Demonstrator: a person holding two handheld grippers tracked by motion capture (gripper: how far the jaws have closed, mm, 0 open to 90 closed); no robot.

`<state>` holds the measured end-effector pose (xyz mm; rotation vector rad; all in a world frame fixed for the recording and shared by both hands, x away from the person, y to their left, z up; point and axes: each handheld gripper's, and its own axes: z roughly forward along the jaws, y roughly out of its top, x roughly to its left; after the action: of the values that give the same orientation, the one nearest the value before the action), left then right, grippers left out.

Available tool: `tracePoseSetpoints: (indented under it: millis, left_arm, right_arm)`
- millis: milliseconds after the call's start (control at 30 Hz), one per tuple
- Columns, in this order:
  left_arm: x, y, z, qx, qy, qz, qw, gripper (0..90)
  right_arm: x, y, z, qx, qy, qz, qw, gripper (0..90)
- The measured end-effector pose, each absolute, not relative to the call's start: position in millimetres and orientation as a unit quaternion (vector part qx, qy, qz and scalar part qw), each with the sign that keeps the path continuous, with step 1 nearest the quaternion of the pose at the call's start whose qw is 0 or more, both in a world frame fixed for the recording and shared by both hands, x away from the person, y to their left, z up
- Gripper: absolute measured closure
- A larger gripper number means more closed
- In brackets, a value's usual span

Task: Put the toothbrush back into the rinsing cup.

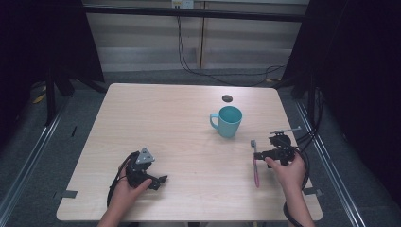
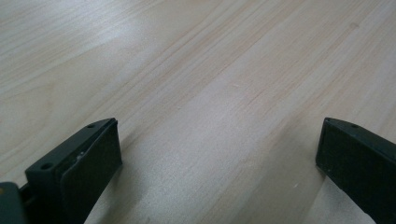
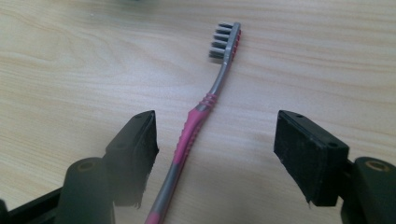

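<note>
Left of the teal mug [image 1: 227, 121], your left gripper [image 1: 158, 181] rests with jaws spread on bare pale wood.
Right of the mug, your right gripper [image 1: 256, 155] straddles the toothbrush [image 3: 196, 123], jaws released; its slim pink-and-grey handle lies flat and off-centre, so closing may roll it or snag its bristles.

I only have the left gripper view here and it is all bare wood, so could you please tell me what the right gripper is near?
Observer: The right gripper is open, with a pink and grey toothbrush lying flat on the table between its fingers.
Operator: Thank you. Is anything else on the table?
Observer: A teal mug stands upright beyond the toothbrush, apart from it.
Operator: Which way does its handle face?
Observer: Towards the left gripper's side.
</note>
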<state>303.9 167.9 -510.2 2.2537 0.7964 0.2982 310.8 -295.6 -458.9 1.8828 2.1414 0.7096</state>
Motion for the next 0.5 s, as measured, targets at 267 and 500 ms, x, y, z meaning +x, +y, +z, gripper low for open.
tracePoseSetpoints:
  millis: [267,500]
  left_arm:
    - [304,168,-510,0.874,0.308,0.116,0.358,0.0]
    - [304,168,-510,0.874,0.308,0.116,0.358,0.0]
  right_arm:
    - [313,-289,-459,0.628,0.734,0.236,0.106,31.7]
    - [316,-283,-455,0.627,0.735,0.235,0.106,34.4]
